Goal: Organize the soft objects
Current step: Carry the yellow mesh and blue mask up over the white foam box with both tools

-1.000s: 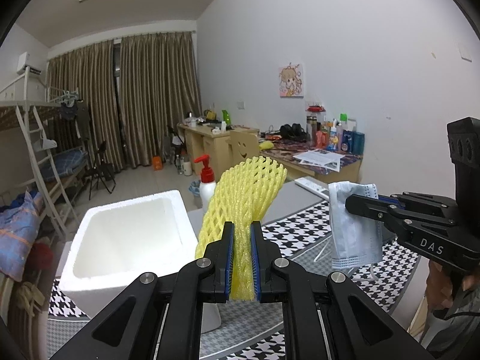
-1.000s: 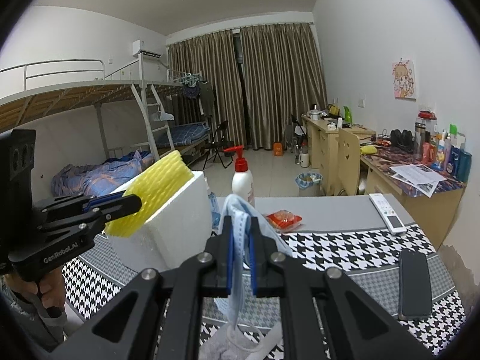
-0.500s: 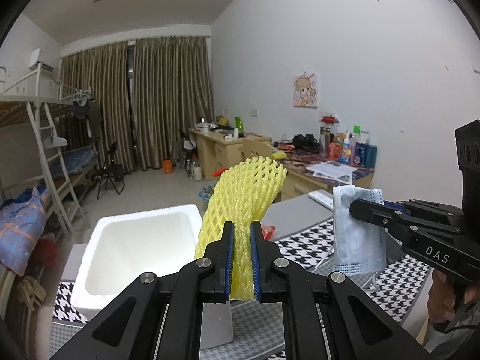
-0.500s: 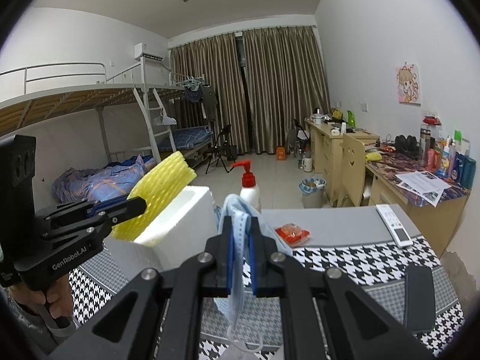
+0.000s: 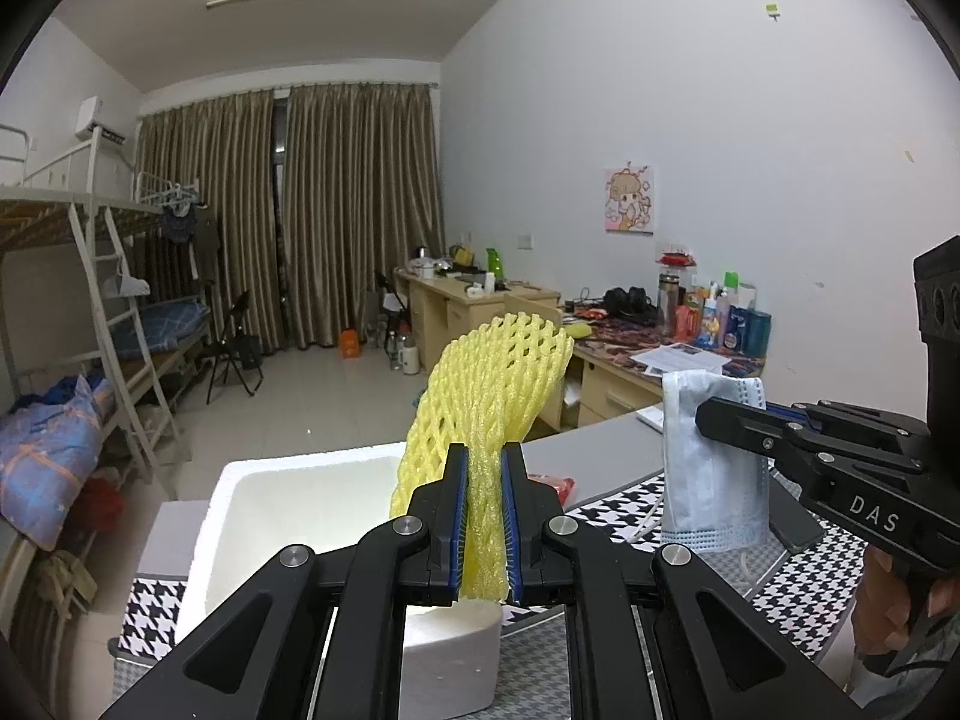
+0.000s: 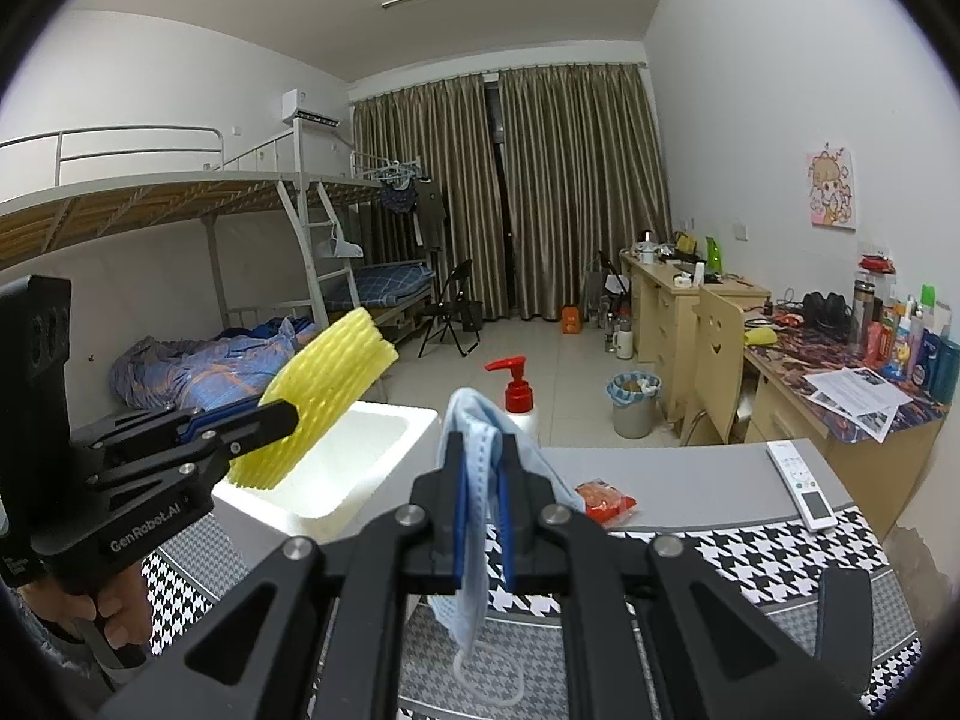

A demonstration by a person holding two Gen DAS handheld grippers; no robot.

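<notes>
One white foam box (image 6: pixel 336 480) stands open-topped on the houndstooth tablecloth (image 6: pixel 750 546); its interior, as far as visible, shows only bare white walls. To the right of the box stands one white pump bottle (image 6: pixel 521 396) with a red head, then one small red packet (image 6: pixel 605 501) on the grey table surface, then one white remote control (image 6: pixel 801 483) at the cloth's far edge, and one dark phone-like slab (image 6: pixel 846 618) on the cloth nearest the right edge. Soft items counted: two. One yellow foam fruit net (image 5: pixel 492 408) is held above the near rim of the box; one light blue face mask (image 6: pixel 480 516) hangs to the right of the box, clear of the cloth, its ear loop dangling below. The left gripper (image 5: pixel 485 528) has its jaws nearly together, pinching the lower part of the net, which fans out above the pads. The right gripper (image 6: pixel 482 516) has its jaws drawn fully in, clamping the folded mask. One hand shows under each gripper handle.
</notes>
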